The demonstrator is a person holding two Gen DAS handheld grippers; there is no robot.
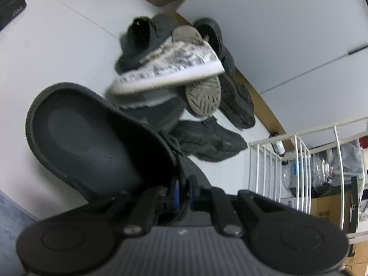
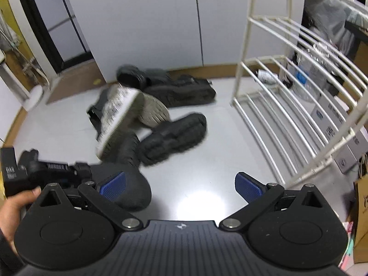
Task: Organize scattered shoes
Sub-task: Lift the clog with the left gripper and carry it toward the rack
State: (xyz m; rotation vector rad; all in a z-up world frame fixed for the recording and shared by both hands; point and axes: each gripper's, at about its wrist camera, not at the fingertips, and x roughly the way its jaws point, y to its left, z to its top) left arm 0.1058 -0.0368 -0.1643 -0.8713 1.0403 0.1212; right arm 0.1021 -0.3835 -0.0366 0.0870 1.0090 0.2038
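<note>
My left gripper [image 1: 182, 192] is shut on the rim of a black slipper [image 1: 87, 138], held off the floor with its footbed facing the camera. The same slipper [image 2: 135, 191] shows at the lower left of the right wrist view. Beyond it lies a pile of shoes on the pale floor: a white and grey patterned sneaker [image 1: 170, 69] [image 2: 117, 117] lying on top, a tan-soled shoe [image 1: 203, 96] [image 2: 154, 110] and black shoes [image 1: 211, 142] [image 2: 174, 135] around them. My right gripper [image 2: 181, 186] is open above bare floor, with nothing between its blue pads [image 2: 249, 186].
A white wire shoe rack [image 2: 287, 92] [image 1: 299, 158] stands to the right of the pile, with boxes and bags behind it. Grey cabinet doors [image 2: 149, 23] back the pile. Another black shoe [image 1: 11, 7] lies far left. A person's hand [image 2: 16, 204] holds the left gripper.
</note>
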